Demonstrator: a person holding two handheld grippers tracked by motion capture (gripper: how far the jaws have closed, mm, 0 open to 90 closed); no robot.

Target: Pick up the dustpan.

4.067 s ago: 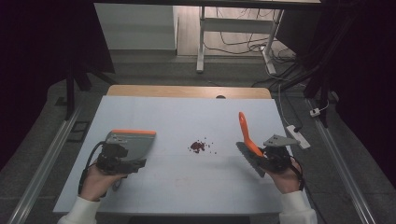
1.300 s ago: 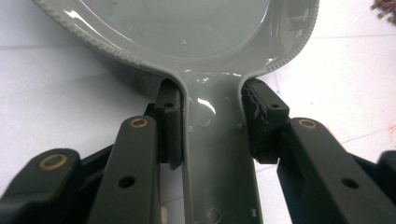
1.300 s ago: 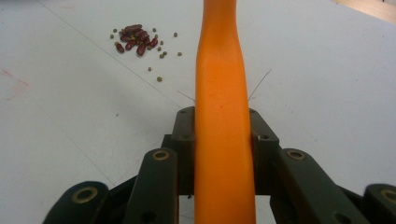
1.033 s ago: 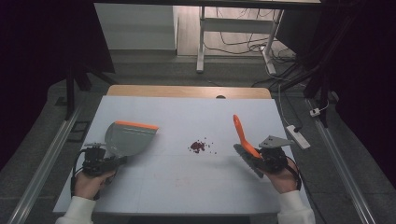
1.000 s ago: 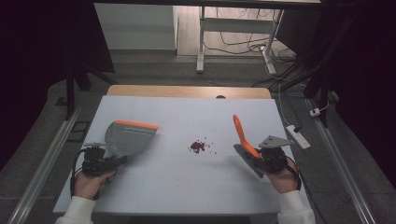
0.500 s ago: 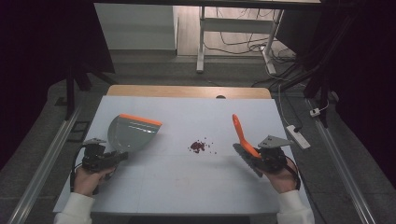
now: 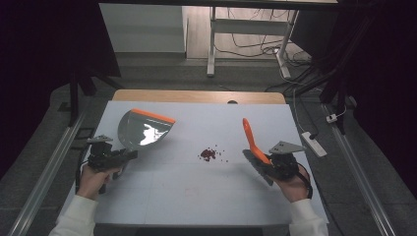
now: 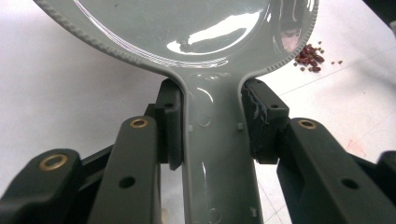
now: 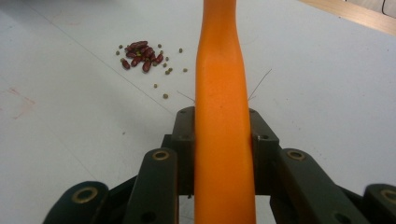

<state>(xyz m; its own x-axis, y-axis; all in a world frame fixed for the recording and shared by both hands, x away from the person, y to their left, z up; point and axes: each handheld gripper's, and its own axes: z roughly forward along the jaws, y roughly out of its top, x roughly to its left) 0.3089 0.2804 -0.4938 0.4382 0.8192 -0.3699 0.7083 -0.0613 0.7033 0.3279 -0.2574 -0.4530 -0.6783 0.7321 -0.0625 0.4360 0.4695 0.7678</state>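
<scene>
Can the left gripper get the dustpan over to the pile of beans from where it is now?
Probably yes. The left gripper grips the dustpan by its handle, and only bare table lies between its orange lip and the beans.

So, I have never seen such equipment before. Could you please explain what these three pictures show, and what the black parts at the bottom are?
There is no machine arm here. A person sits at a white table and holds a hand-held claw in each hand. The big picture comes from a camera above the table, looking forward and down. The other two come from small cameras riding on each claw, so the black parts rising from the bottom are that claw's own two jaws.

The left claw is shut on the handle of a grey dustpan with an orange edge; in the left gripper view the jaws press on both sides of the handle. The right claw is shut on an orange brush handle.

Between them, on the table, lies a small pile of dark red beans with a few tiny greenish grains scattered around it.
</scene>
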